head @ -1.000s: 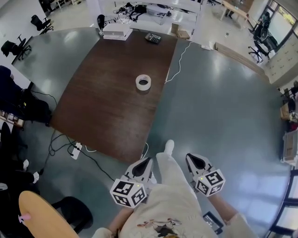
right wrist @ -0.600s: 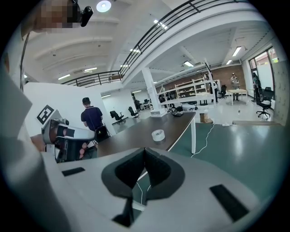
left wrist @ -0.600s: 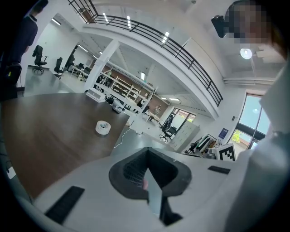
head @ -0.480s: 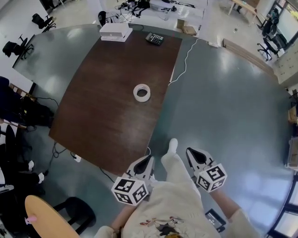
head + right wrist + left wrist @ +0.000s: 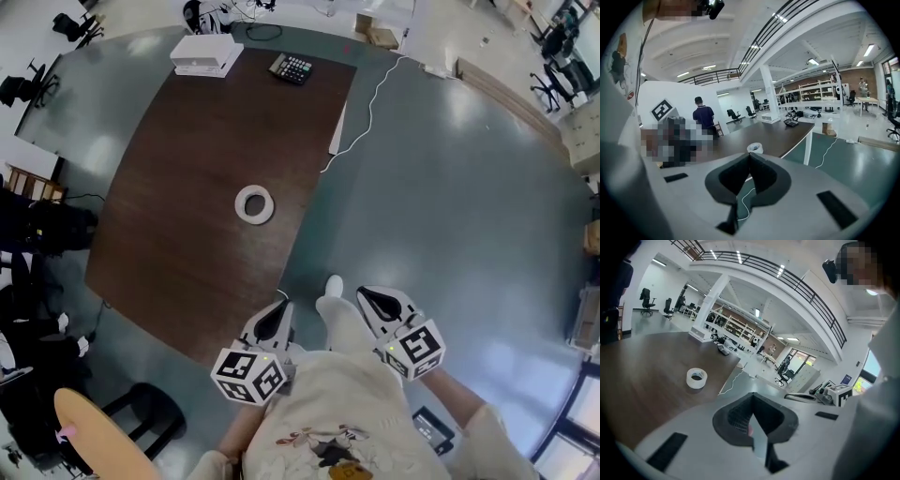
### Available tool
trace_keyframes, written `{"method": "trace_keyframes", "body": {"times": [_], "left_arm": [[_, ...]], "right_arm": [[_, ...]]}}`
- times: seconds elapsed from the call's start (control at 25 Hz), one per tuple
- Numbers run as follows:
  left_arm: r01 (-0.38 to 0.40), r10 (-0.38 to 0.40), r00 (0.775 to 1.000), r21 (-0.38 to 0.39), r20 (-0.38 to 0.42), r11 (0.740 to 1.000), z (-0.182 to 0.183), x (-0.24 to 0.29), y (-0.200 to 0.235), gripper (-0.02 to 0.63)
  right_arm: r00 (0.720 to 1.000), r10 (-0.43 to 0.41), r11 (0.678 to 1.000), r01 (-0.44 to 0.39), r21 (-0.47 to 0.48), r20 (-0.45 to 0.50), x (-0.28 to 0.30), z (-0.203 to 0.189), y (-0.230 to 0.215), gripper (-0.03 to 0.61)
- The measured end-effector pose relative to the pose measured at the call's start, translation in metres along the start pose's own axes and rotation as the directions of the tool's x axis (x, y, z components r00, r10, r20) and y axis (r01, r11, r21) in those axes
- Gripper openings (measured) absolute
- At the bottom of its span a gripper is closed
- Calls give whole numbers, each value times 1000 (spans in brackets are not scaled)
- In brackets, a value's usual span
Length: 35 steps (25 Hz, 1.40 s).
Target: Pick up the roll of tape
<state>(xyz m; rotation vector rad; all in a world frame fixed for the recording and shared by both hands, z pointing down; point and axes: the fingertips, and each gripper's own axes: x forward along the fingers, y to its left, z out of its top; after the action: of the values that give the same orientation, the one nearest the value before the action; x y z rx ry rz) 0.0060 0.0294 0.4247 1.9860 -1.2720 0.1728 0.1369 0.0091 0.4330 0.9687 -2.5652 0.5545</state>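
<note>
A white roll of tape (image 5: 254, 204) lies flat on the dark brown table (image 5: 187, 150), near its right side; it also shows in the left gripper view as the tape roll (image 5: 696, 378) and in the right gripper view as the tape roll (image 5: 755, 148). My left gripper (image 5: 282, 307) is shut and empty, held low in front of my body just short of the table's near corner. My right gripper (image 5: 362, 296) is shut and empty too, over the grey-green floor to the right of the table. Both are well short of the tape.
A white box (image 5: 206, 54) and a black calculator (image 5: 292, 67) sit at the table's far end. A white cable (image 5: 361, 122) trails over the floor along the table's right edge. A round wooden seat (image 5: 89, 436) is at my lower left, with office chairs (image 5: 19, 89) beyond.
I have walked toward the table: the tape and table have slid nearer and to the left in the head view. Both grippers stay shut in front of me.
</note>
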Motion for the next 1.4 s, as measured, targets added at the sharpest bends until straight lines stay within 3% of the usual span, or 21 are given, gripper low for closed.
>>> {"method": "trace_keyframes", "body": {"times": [0.4,0.72,1.4], "left_arm": [[-98,98,994,5,45,995,32,40,5,6],[-90,89,994,15,56,996,46,43,-1,6],[-138,137,990,39,24,990,80,45,51,6]], "right_arm": [[995,101,995,-100,-14,17,28,26,-45,6],[988,147,989,-146,-10,39,33,41,-43,6],[987,144,990,-143,-18,73,76,79,-38,6]]}}
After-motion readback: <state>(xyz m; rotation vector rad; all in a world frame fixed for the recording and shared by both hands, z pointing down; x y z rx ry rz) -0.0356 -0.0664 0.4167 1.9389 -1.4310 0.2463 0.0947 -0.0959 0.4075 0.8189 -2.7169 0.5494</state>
